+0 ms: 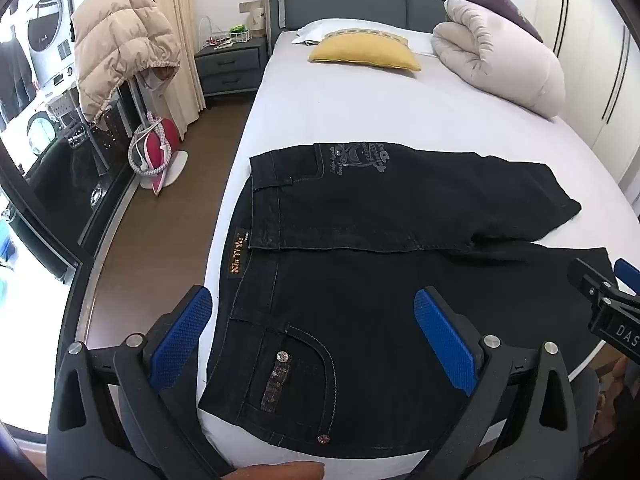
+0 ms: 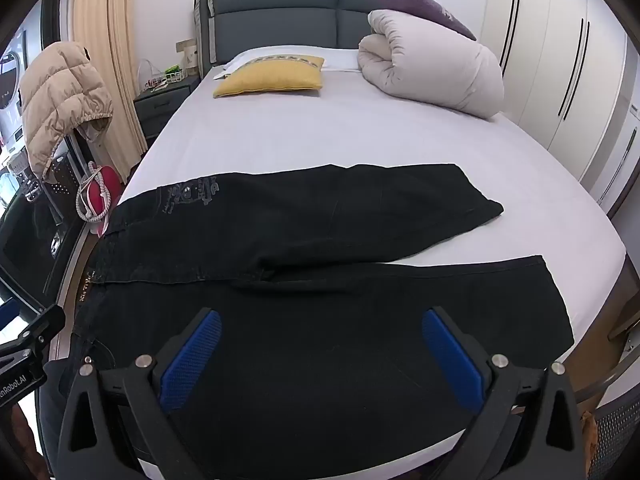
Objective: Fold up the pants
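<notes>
Black jeans [image 1: 360,280] lie spread flat on the near end of the white bed [image 1: 360,112], waistband to the left, both legs running right. They also show in the right wrist view [image 2: 320,288]. My left gripper [image 1: 316,340] is open and empty, hovering over the waist and front pocket near the bed's left edge. My right gripper [image 2: 320,360] is open and empty, hovering over the near leg. The right gripper also shows in the left wrist view [image 1: 608,292] at the right edge. The left gripper also shows in the right wrist view [image 2: 28,340] at the left edge.
A yellow pillow [image 2: 272,76] and a rolled white duvet [image 2: 432,72] lie at the head of the bed. A nightstand [image 1: 232,64], a beige puffer jacket [image 1: 120,40] and a red item on the wooden floor [image 1: 160,148] stand left of the bed. Wardrobe doors [image 2: 560,60] stand right.
</notes>
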Available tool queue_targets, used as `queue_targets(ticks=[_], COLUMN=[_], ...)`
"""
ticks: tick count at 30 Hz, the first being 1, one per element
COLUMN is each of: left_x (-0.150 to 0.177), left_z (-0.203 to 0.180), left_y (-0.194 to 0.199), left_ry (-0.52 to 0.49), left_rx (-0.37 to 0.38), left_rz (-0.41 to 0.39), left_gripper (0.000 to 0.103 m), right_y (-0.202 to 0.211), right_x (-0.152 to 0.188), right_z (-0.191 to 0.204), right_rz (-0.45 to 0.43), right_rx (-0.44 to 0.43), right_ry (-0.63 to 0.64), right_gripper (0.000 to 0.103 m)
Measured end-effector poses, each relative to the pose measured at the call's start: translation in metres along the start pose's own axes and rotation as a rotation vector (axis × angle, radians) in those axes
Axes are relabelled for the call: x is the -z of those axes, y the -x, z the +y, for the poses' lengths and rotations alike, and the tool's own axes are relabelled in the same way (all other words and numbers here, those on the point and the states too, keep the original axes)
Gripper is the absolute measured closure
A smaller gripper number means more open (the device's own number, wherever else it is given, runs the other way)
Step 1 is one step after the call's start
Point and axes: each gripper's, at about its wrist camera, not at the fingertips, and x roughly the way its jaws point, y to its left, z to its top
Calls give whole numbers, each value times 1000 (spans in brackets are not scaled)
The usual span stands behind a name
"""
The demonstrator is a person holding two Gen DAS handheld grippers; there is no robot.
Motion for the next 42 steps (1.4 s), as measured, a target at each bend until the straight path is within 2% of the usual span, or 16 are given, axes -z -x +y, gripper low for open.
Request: queue_targets(ticks=[42], left_x=[5], left_z=[2], left_y=[3], left_ry=[-1], left_rx=[-1], left_rz=[3], left_gripper=[0], right_y=[0], right_x=[1], right_z=[6], right_rz=[4], right_rx=[6], right_ry=[10], right_gripper=[0])
